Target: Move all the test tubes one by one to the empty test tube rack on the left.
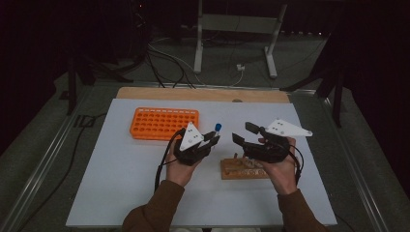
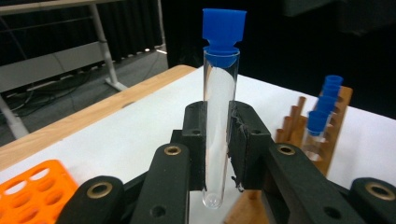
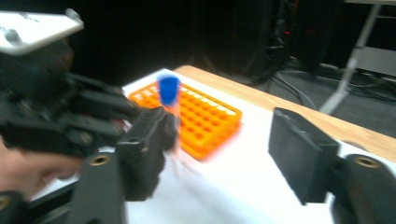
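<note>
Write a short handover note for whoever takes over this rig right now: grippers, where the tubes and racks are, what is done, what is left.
Left gripper: shut on a clear tube with a blue cap, held upright above the table.
Right gripper: open, holding nothing, facing the tube from close by.
Wooden rack: near the right hand, with several blue-capped tubes in it.
Orange rack: at the back left; its holes look empty.
Done: one tube lifted.
Left: probably pass it to the right gripper or seat it in the orange rack, then handle the rest.
</note>
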